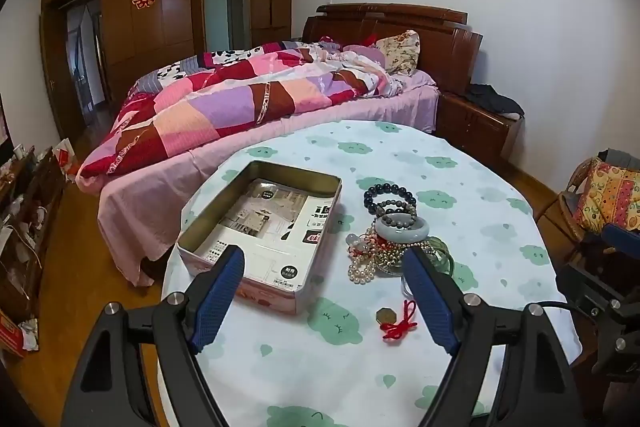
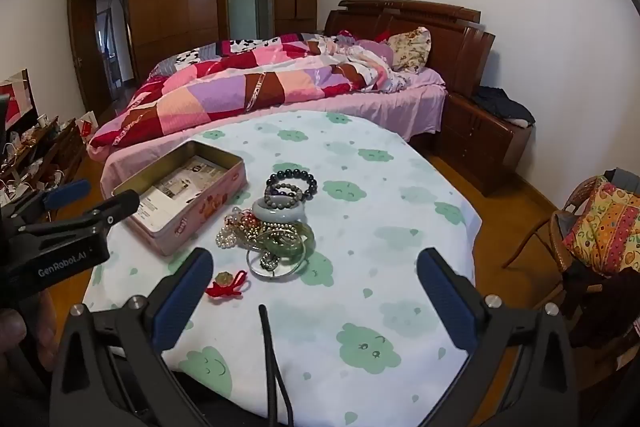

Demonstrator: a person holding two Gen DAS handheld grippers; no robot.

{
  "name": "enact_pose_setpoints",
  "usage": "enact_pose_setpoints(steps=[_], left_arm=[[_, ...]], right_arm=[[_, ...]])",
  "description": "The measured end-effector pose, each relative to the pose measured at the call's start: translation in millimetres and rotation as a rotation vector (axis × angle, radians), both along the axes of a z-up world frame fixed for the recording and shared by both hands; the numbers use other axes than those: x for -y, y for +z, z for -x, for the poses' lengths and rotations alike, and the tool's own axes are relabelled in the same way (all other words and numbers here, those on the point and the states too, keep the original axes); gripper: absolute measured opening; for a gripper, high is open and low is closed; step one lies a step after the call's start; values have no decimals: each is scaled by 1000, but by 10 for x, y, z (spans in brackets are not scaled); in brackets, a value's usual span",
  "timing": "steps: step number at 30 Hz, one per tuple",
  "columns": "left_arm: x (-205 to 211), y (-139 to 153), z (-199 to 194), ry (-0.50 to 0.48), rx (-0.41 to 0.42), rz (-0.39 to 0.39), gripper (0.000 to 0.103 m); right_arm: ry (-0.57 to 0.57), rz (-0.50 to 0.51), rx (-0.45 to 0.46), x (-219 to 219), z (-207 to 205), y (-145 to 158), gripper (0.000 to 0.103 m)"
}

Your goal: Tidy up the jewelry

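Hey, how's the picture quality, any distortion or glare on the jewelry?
Left wrist view: strong fisheye bending, dark corners; jewelry pile sharp, soft even light, no glare. Right wrist view: same curvature; tin box clear, faint sheen on the silver bangle.

I see a round table (image 2: pixel 400 195) covered in a white cloth printed with green clouds. On it sits an open pink tin (image 2: pixel 188 223) lined with printed paper, just beside a tangled heap of bracelets (image 2: pixel 276 223), with a red-corded charm (image 2: pixel 228 285) lying apart nearer me.
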State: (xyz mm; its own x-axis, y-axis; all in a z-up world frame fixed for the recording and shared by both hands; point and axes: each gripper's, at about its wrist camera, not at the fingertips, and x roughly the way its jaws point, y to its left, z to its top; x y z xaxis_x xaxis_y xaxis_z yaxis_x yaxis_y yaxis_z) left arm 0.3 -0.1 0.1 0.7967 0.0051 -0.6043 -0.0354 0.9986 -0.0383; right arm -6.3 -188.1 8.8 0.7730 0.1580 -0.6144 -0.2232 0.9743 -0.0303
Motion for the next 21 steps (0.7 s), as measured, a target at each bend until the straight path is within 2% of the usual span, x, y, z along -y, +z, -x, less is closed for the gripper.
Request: enact_pose_setpoints(steps=[3, 21], left_arm=[[44, -1, 9, -4, 16, -33, 81], [42, 3, 3, 4, 13, -20, 81]], right_arm=[[0, -3, 0, 3, -2, -5, 103], [0, -8, -2, -13, -2, -25, 103]])
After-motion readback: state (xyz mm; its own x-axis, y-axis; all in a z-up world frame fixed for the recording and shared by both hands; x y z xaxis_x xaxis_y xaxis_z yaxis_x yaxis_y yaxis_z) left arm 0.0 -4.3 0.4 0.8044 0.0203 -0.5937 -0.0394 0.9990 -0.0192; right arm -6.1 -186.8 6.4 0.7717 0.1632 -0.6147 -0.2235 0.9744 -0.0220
